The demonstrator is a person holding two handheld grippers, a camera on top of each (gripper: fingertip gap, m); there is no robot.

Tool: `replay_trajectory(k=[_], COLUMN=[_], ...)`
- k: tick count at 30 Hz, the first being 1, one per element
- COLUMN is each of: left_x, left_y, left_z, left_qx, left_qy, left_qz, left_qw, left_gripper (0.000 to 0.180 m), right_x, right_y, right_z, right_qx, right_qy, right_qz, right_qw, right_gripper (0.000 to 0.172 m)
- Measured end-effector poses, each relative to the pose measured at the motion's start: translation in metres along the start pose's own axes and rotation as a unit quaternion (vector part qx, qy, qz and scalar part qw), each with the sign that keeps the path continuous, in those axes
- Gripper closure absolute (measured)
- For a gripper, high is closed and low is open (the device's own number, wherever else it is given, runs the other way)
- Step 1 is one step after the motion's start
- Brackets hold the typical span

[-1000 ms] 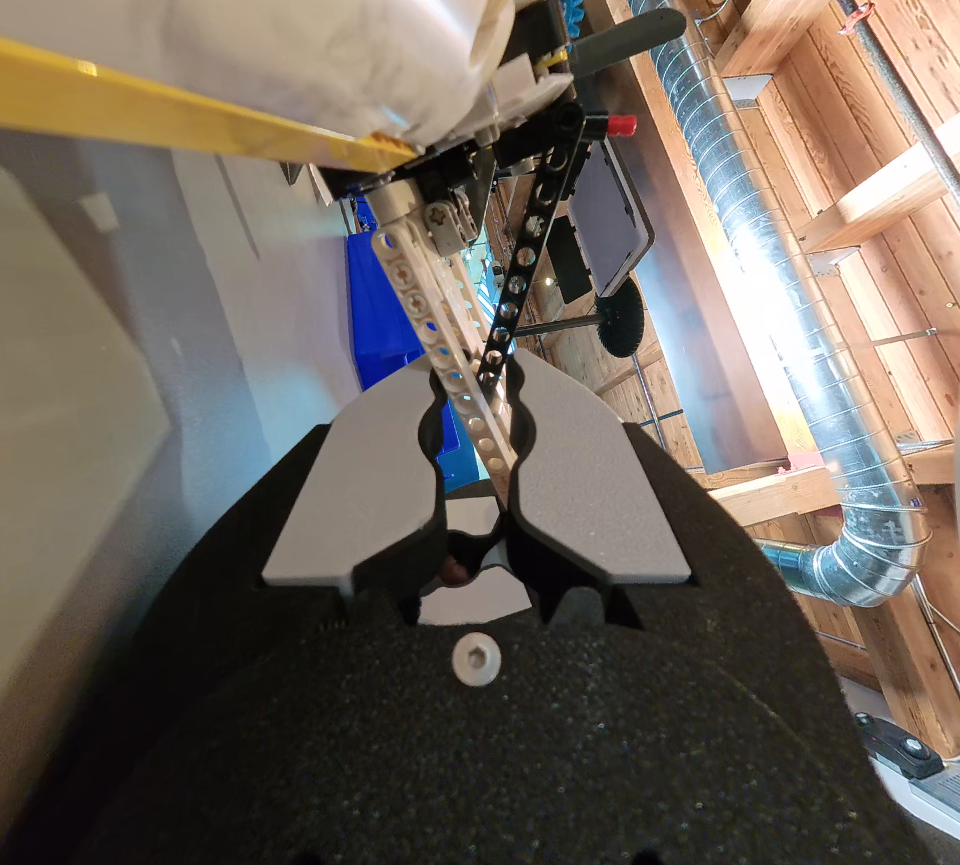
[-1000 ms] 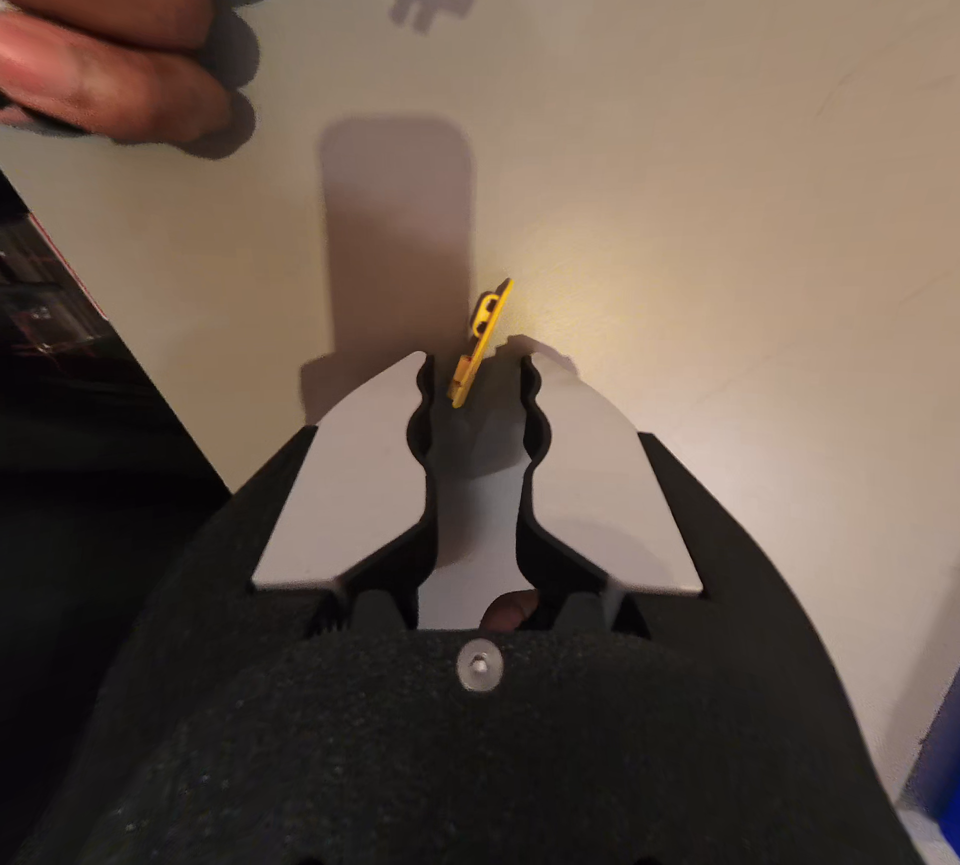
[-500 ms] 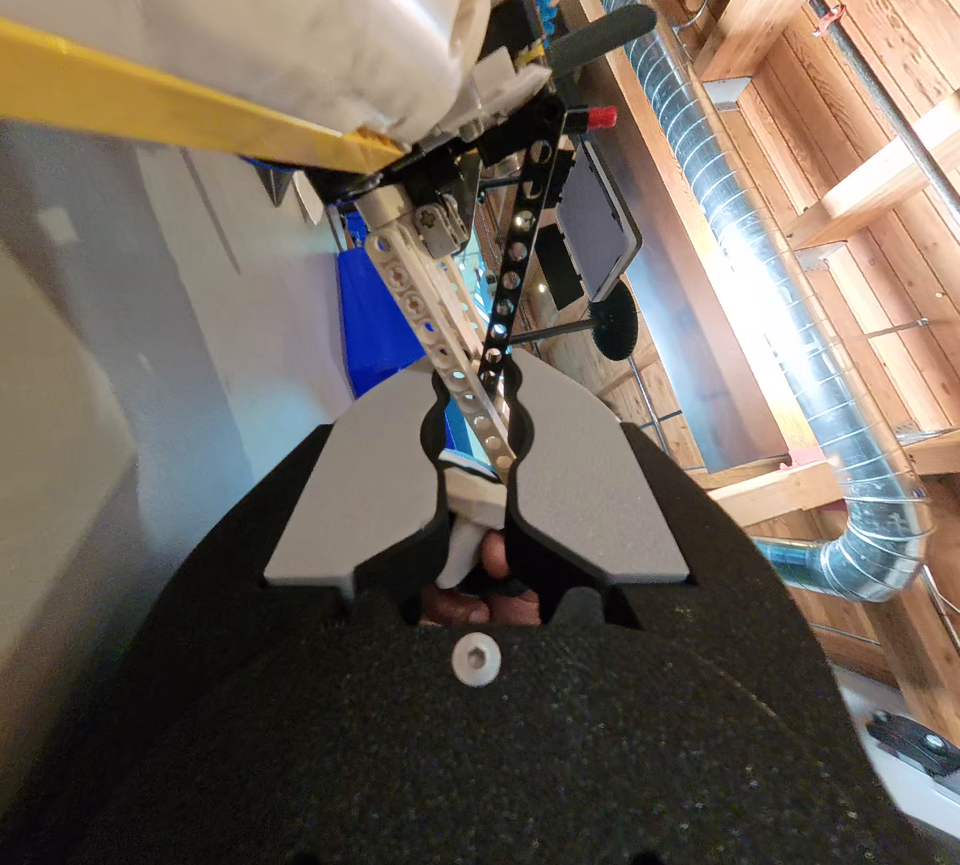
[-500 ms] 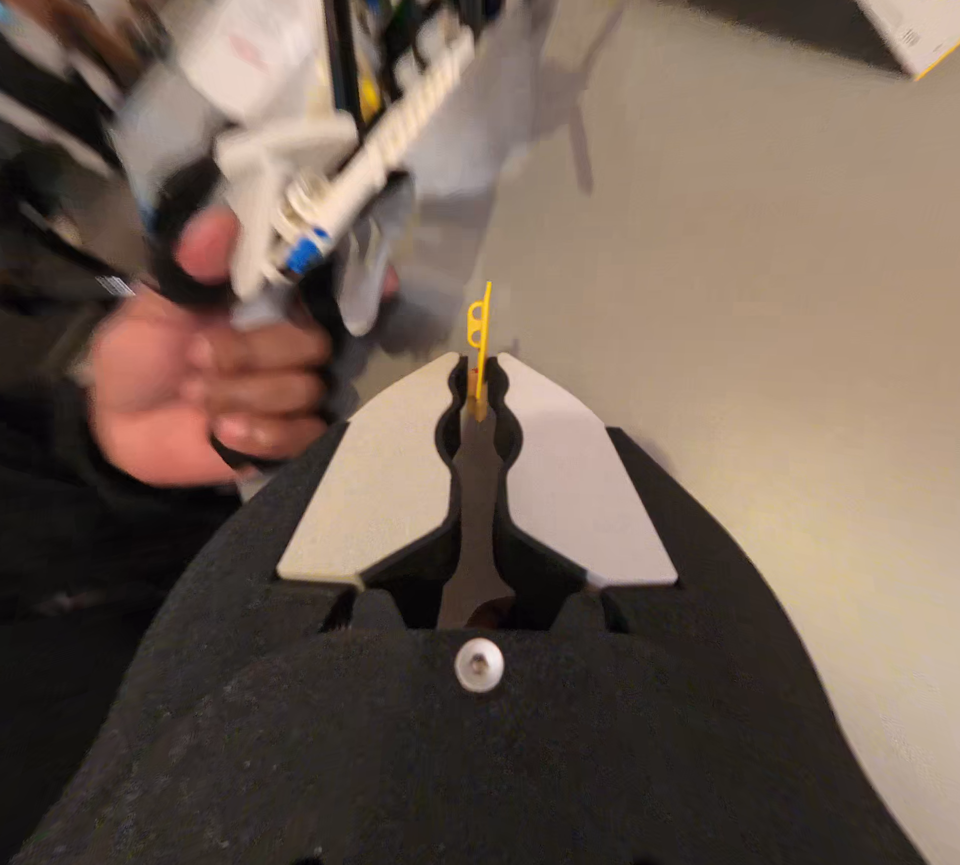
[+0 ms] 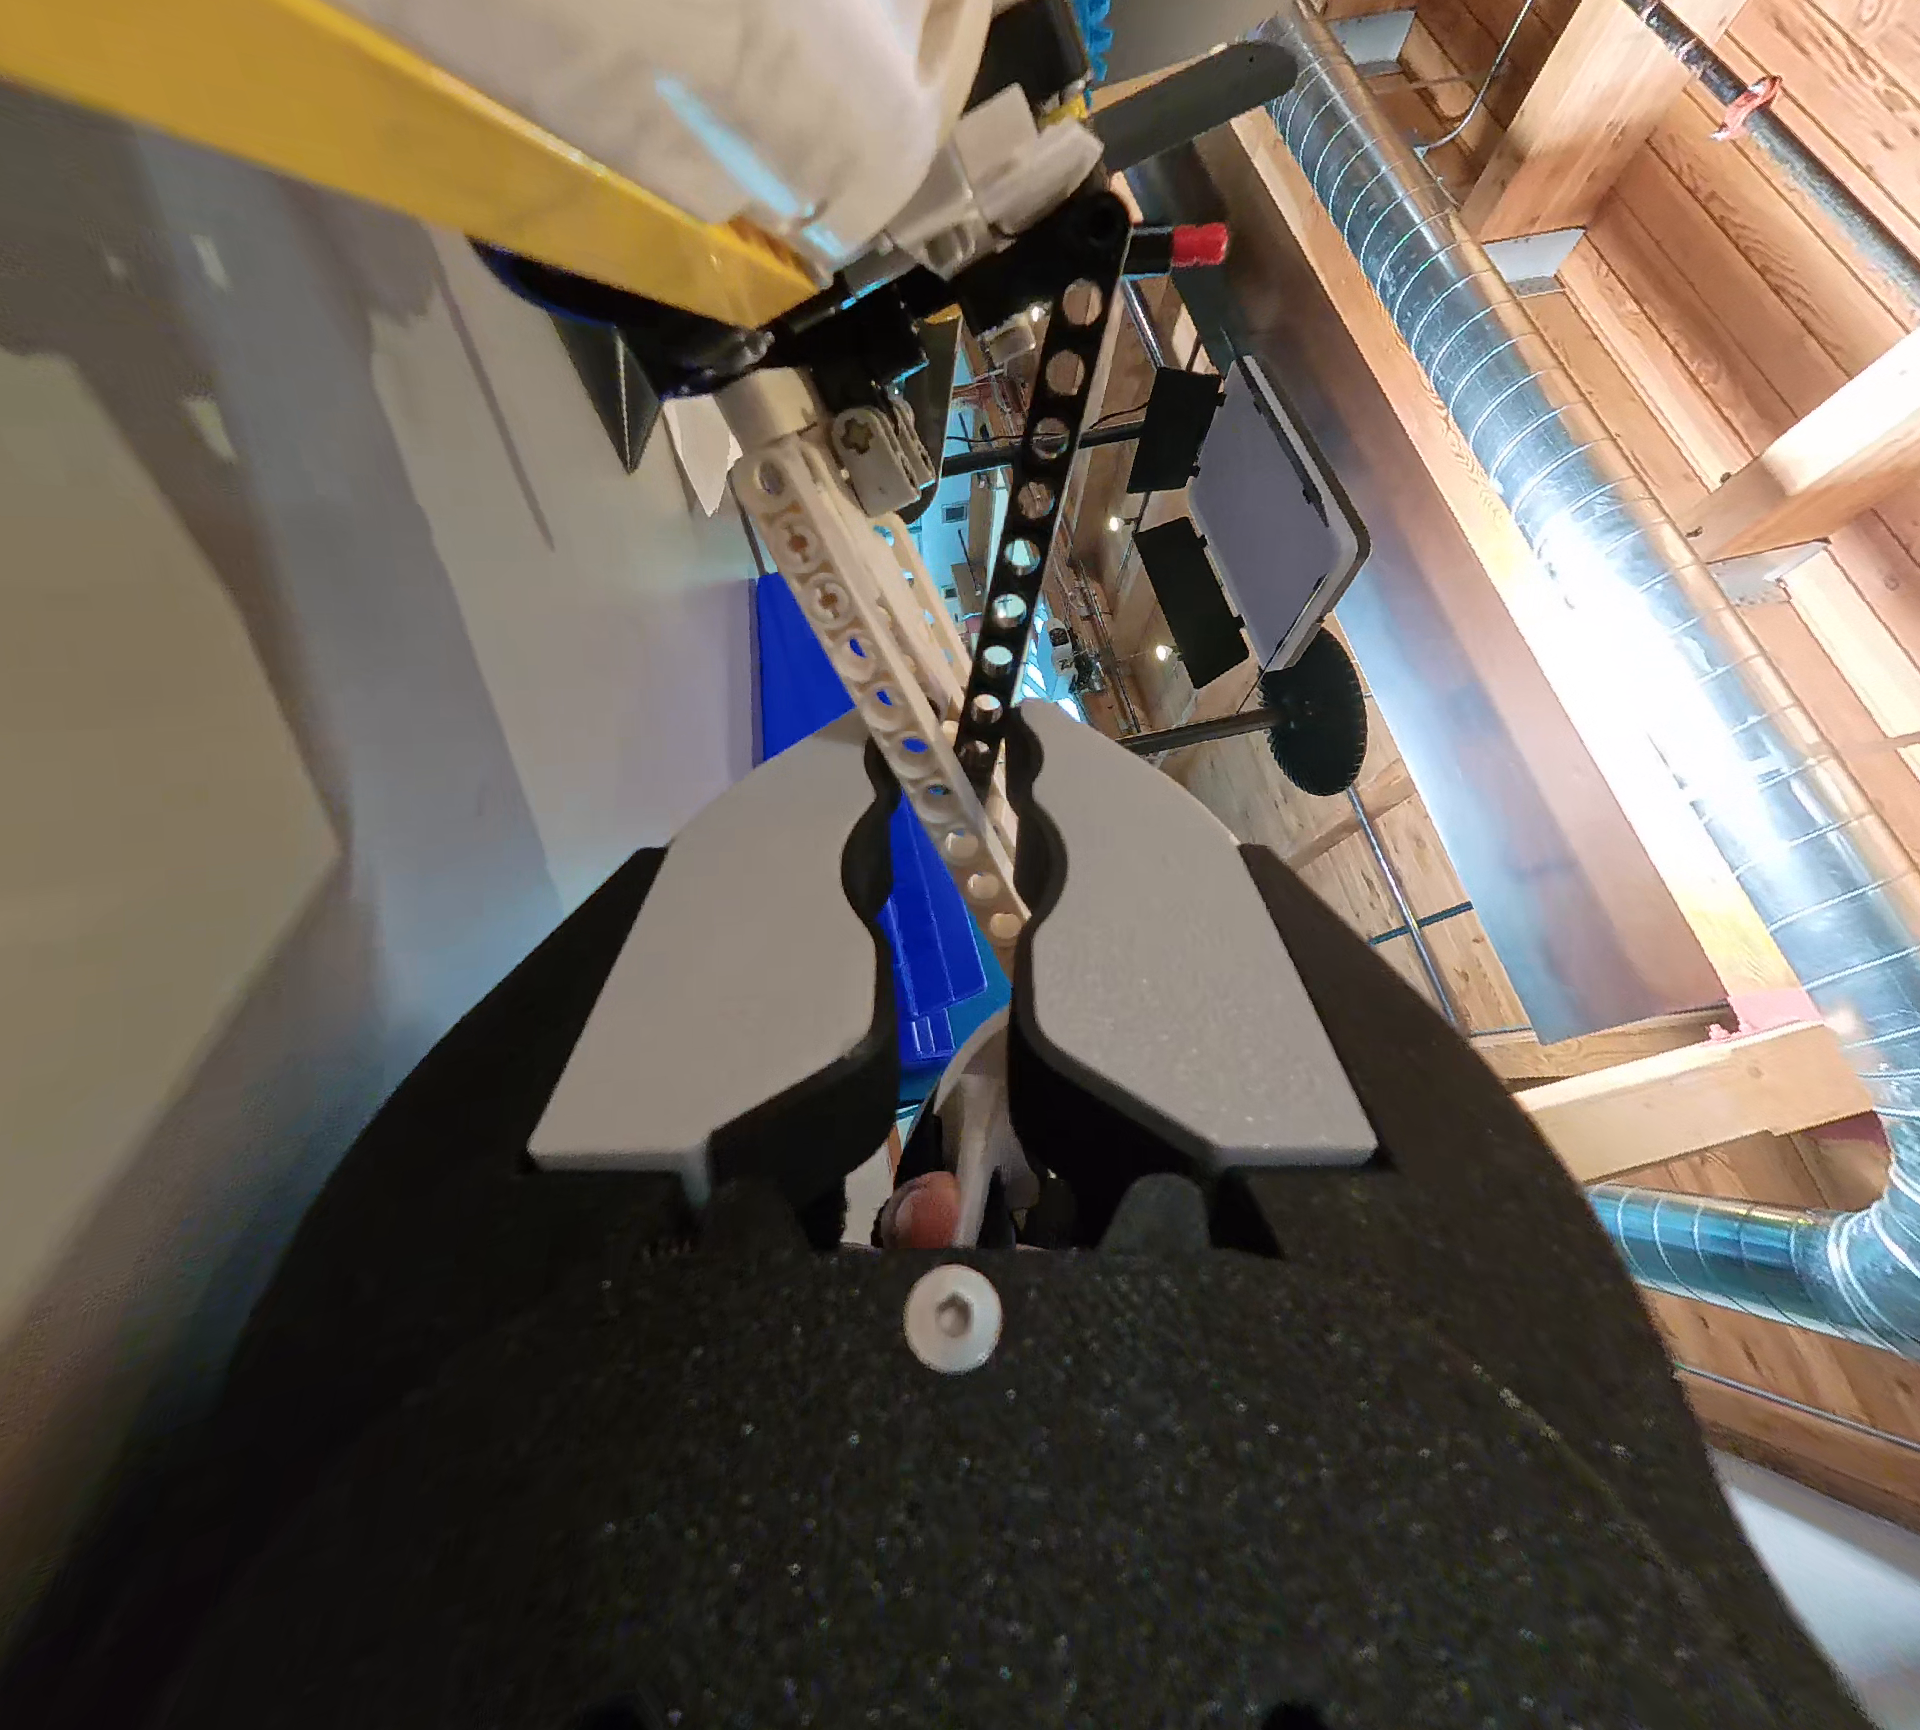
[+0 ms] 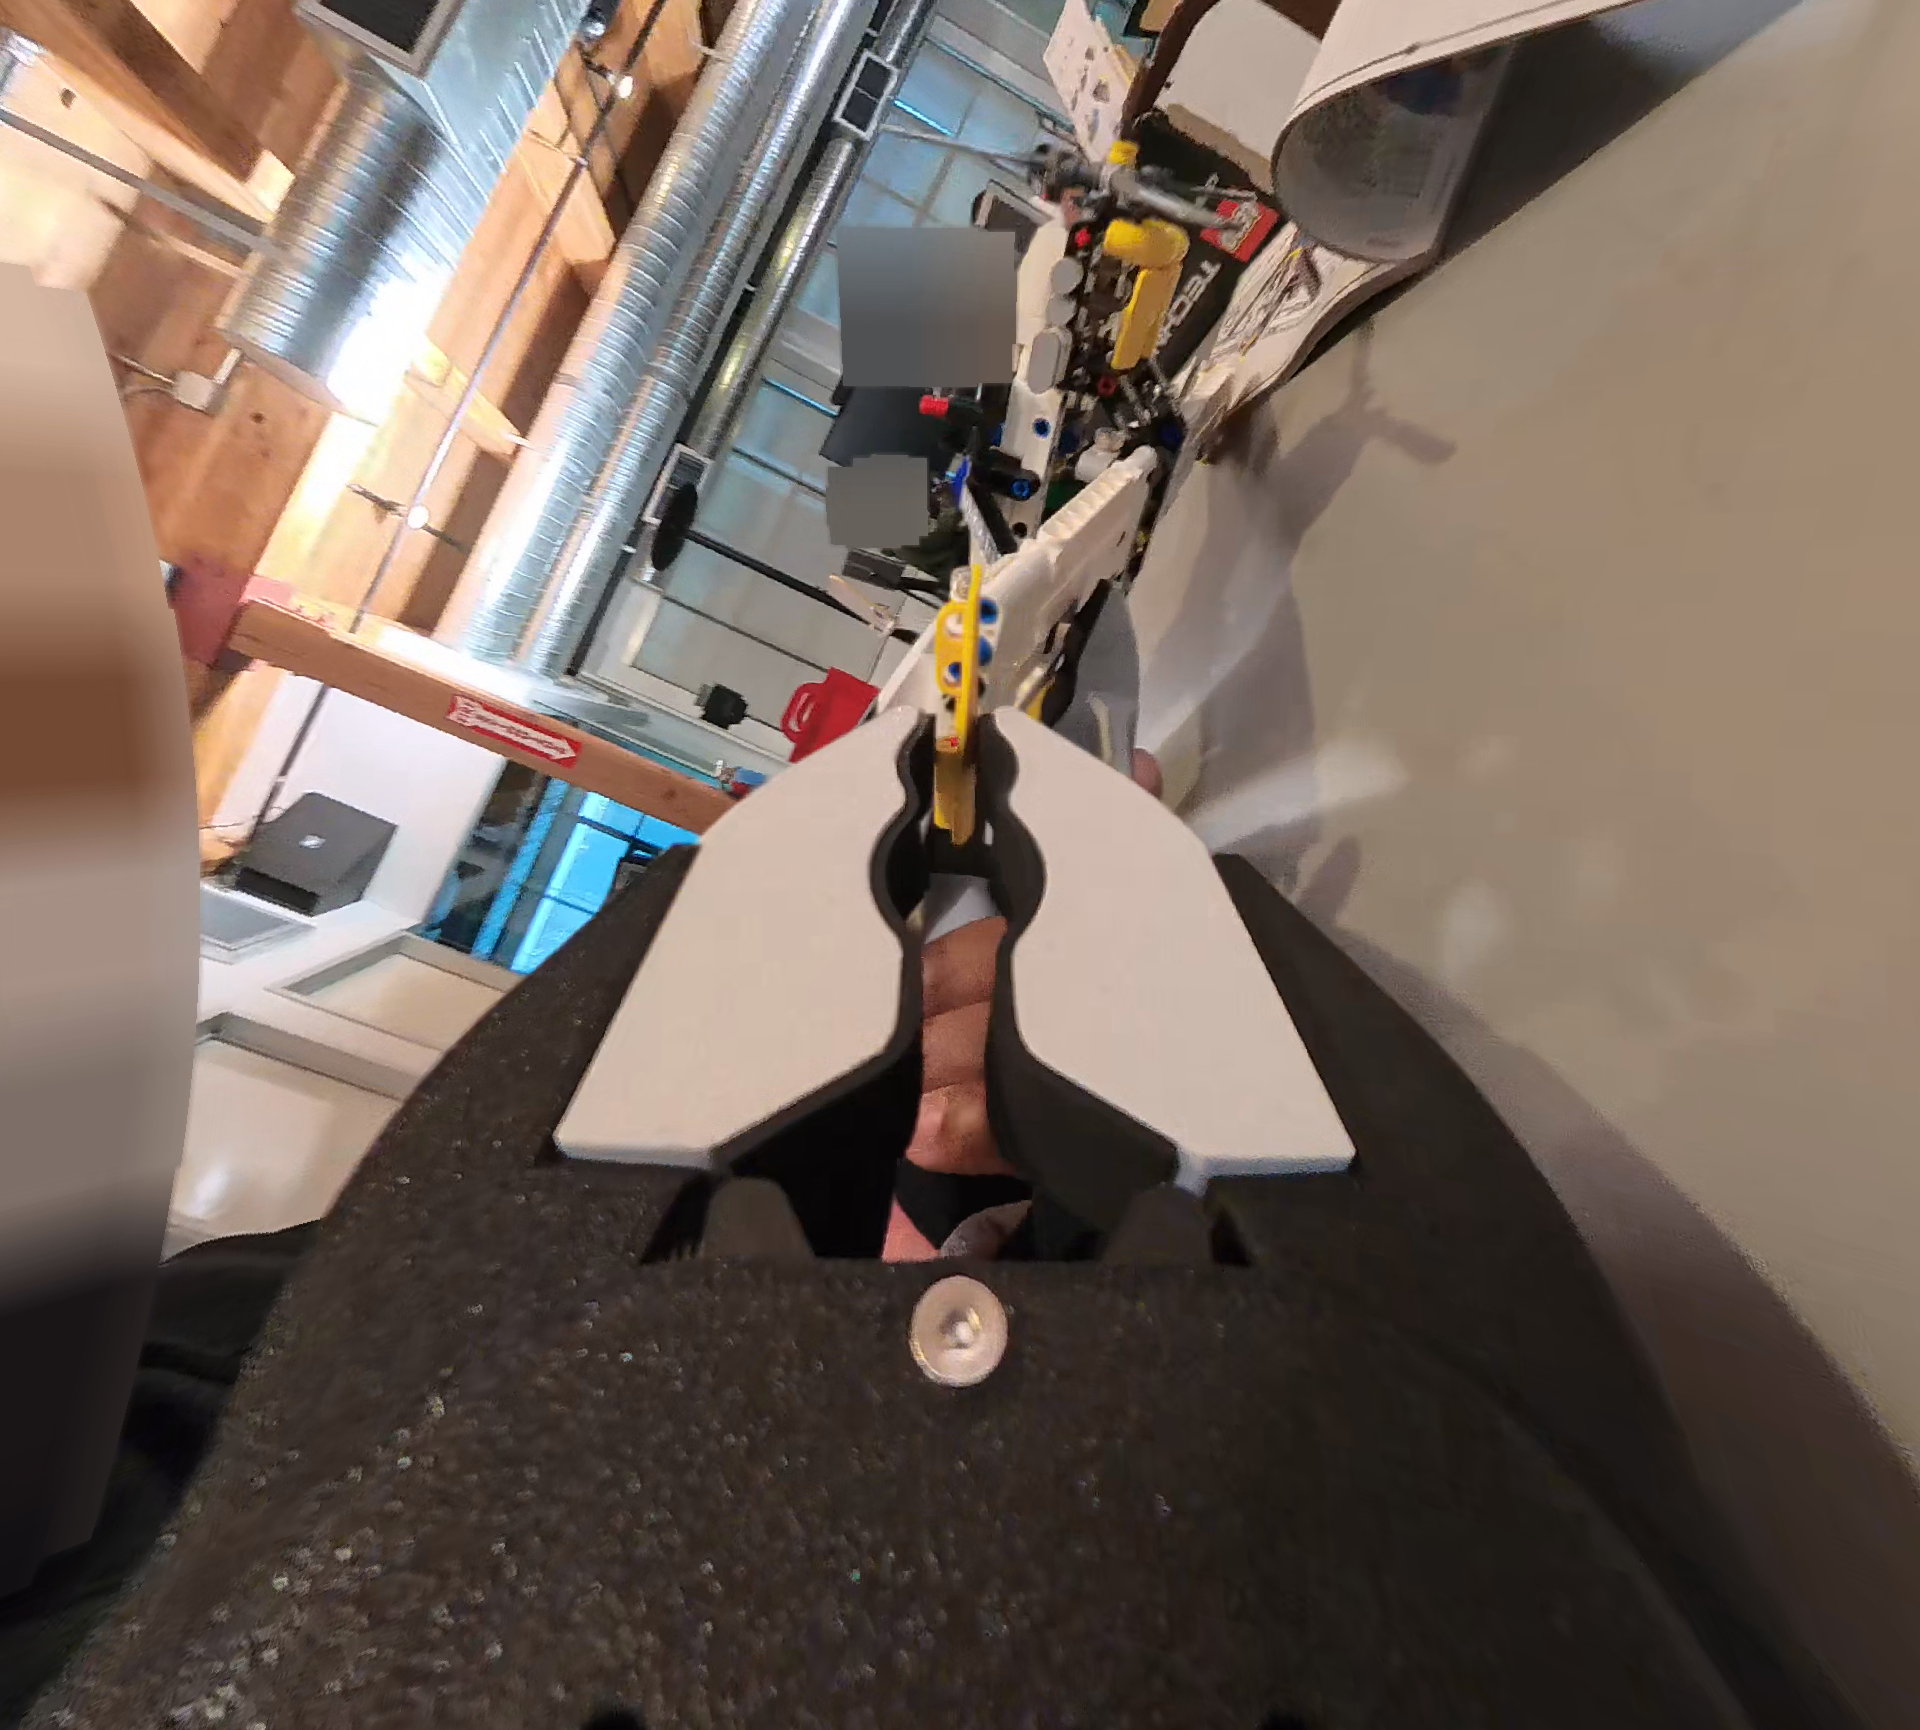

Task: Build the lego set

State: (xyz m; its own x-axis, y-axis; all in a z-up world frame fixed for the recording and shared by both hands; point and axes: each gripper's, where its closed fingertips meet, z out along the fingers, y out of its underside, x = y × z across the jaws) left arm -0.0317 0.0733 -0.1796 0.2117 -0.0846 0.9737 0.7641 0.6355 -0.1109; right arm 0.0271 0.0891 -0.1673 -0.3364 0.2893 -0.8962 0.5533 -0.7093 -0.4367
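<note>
Left tool [image 5: 951, 781] clamps white beam [image 5: 914, 745] of model; right tool [image 6: 954, 771] pinches yellow piece [image 6: 956, 693]; risk: thin piece may twist free.

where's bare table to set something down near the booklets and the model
In the right wrist view, the grey tabletop is bare on the right, below the curled booklet. It's crowded where the toy model and open instruction sheets sit beside it.
</note>
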Motion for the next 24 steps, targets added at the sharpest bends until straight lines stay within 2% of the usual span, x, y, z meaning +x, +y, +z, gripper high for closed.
replay_trajectory(k=[4,12,19,24], left_x=[-0.001,0.000,0.006,0.011], left_y=[0.001,-0.002,-0.001,-0.001], left_z=[0.001,0.000,-0.001,-0.003], left_qx=[0.004,0.022,0.029,0.028], left_qy=[-0.004,-0.008,-0.001,0.011], left_qz=[0.003,0.016,0.051,0.066], left_qw=[1.000,1.000,0.998,0.997], left_gripper=[0.163,0.162,0.163,0.163], right_x=[-0.002,0.003,0.003,-0.001], right_y=[0.002,0.004,0.007,0.007], right_z=[0.002,0.006,0.009,0.008], right_qx=[0.006,-0.001,-0.016,-0.034], right_qy=[-0.017,-0.004,-0.014,-0.029], right_qz=[0.026,0.031,0.051,0.038], right_qw=[0.999,1.000,0.998,0.998], right_gripper=[0.165,0.165,0.165,0.165])
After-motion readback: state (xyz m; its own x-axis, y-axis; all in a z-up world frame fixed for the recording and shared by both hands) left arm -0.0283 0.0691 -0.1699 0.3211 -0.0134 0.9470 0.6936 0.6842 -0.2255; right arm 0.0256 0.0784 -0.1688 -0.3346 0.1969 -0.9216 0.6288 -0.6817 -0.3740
